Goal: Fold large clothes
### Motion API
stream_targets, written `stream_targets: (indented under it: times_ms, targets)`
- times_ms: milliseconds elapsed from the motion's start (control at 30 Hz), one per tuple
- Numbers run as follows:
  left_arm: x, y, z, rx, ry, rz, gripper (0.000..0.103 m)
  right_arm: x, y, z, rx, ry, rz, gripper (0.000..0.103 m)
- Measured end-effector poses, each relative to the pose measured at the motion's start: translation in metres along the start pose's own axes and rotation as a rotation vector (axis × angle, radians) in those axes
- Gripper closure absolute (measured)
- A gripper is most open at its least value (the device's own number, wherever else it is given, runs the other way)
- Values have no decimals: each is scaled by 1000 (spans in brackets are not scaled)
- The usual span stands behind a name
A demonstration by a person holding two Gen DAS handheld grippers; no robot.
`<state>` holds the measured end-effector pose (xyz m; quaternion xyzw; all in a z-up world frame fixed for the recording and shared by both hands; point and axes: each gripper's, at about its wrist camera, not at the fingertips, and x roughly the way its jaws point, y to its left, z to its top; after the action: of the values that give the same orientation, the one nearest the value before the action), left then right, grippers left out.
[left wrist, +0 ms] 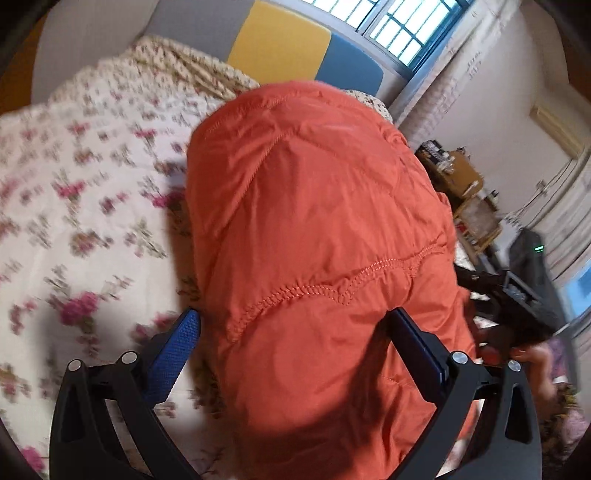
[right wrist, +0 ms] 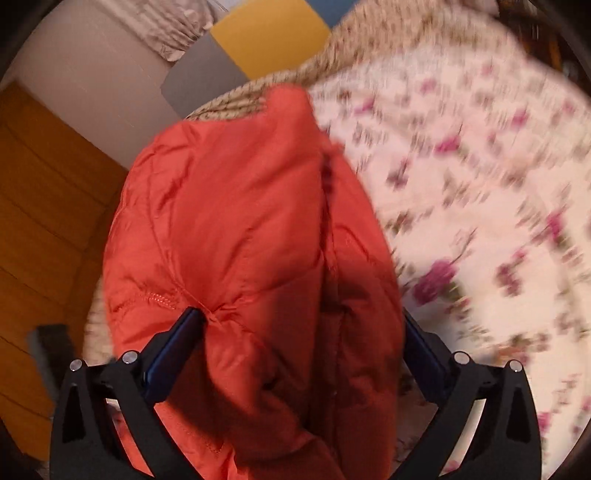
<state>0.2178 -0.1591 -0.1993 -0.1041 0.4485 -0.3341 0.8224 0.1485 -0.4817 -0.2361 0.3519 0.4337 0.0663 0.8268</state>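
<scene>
An orange quilted jacket (left wrist: 303, 192) lies bunched on a floral bedspread (left wrist: 74, 192). In the left wrist view my left gripper (left wrist: 295, 314) stands open and wide, straddling the jacket's near end; the blue pad of its left finger (left wrist: 181, 339) shows free beside the cloth, and the right finger (left wrist: 417, 339) sits against the fabric. In the right wrist view the same jacket (right wrist: 229, 221), with a dark zip line down it, fills the space between the wide jaws of my right gripper (right wrist: 300, 313). Its left fingertip (right wrist: 184, 328) touches a crease; neither pad visibly clamps the cloth.
A headboard with grey, yellow (left wrist: 280, 40) and blue panels stands behind the bed. A barred window (left wrist: 399, 22), shelves with clutter (left wrist: 461, 184) and a dark stand lie to the right. Wooden flooring (right wrist: 44, 206) shows past the bed's left edge. A person's hand (left wrist: 532, 358) appears low right.
</scene>
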Motion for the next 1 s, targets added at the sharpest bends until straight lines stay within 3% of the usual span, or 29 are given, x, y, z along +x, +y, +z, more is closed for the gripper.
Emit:
stream_targets:
  times_ms: [67, 167, 267, 400, 600, 767, 1000]
  targets:
    - [5, 4, 0, -35, 21, -31, 3, 4, -8, 1, 31, 21, 61, 2]
    - [7, 2, -2, -36, 33, -43, 3, 3, -3, -3, -3, 7, 101, 18]
    - [4, -13, -1, 33, 23, -8, 11, -2, 5, -8, -32, -22, 120, 34]
    - [-17, -37, 0, 132, -59, 61, 28, -9, 25, -17, -111, -67, 132, 37]
    - [-60, -48, 5, 236, -200, 133, 35, -6, 65, -34, -137, -133, 218, 39]
    - [-94, -19, 8, 247, -264, 203, 36, 27, 117, -42, -179, -127, 254, 40]
    - [-148, 56, -1, 140, -322, 316, 36, 96, 203, -61, -283, -69, 270, 40]
